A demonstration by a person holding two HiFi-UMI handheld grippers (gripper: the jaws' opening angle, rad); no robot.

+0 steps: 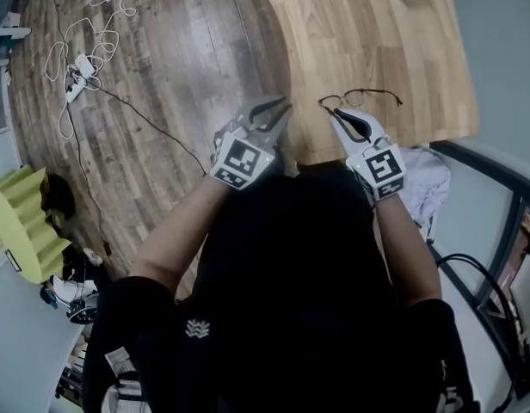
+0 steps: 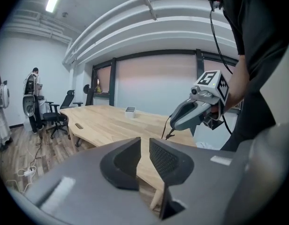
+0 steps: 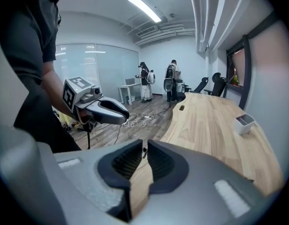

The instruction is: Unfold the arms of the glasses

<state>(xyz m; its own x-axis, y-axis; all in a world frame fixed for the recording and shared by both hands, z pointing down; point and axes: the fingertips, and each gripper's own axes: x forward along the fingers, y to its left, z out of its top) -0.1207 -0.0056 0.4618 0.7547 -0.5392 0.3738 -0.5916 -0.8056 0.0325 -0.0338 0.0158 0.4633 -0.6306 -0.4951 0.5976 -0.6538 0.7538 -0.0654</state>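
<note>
Glasses (image 1: pixel 361 99) are seen at the near edge of the tabletop (image 1: pixel 377 33). 1 arm tip is apparently pinched by the right hand-held gripper (image 1: pixel 338 117); only a thin dark bit shows between its jaws. The left hand-held gripper (image 1: pixel 278 110) is held beside it, jaws slightly spread, nothing gripped.

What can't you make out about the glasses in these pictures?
- Head view: the glasses are too thin and small to show whether their arms are folded or whether they touch the table.
- Right gripper view: only a dark sliver shows between the right tongs; their body hides the rest.
- Left gripper view: the glasses are one thin line; the lenses can't be seen.
</note>
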